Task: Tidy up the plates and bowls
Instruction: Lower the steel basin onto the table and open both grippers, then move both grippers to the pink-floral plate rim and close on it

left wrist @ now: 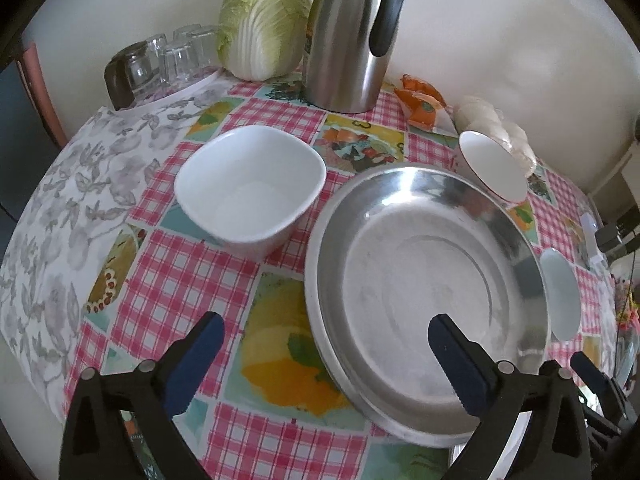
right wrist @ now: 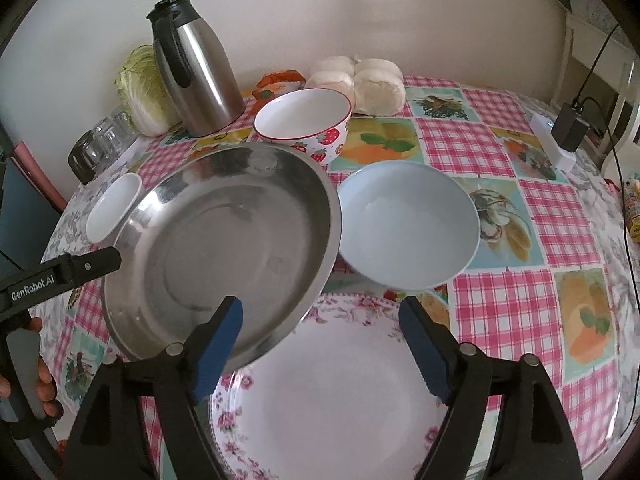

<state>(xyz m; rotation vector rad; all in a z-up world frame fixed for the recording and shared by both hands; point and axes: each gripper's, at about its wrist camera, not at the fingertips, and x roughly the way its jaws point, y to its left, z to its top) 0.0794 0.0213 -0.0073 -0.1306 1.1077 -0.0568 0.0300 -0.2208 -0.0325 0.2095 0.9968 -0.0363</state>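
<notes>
Now both claws stand open and hold nothing. The left gripper (left wrist: 326, 354) has its jaws wide, one finger over the tablecloth (left wrist: 256, 280) and the other over the steel dish (left wrist: 424, 280). The right gripper (right wrist: 320, 344) is also open above the floral plate (right wrist: 340, 392). The steel dish lies partly on the left far edge of this plate, so it sits tilted and not centred. The square white bowl (left wrist: 250, 192) stands to the left of the dish. The strawberry bowl (right wrist: 304, 122) is far, near the thermos (right wrist: 196, 68), and the pale blue bowl (right wrist: 408, 228) is just to the right of the dish.

I judge that the dish has been set down for stacking. To do it well, it should be pushed fully onto the plate first. Then the bowls can be nested, taking each one by the rim with a firm grip, because the glazed rims may slip.
</notes>
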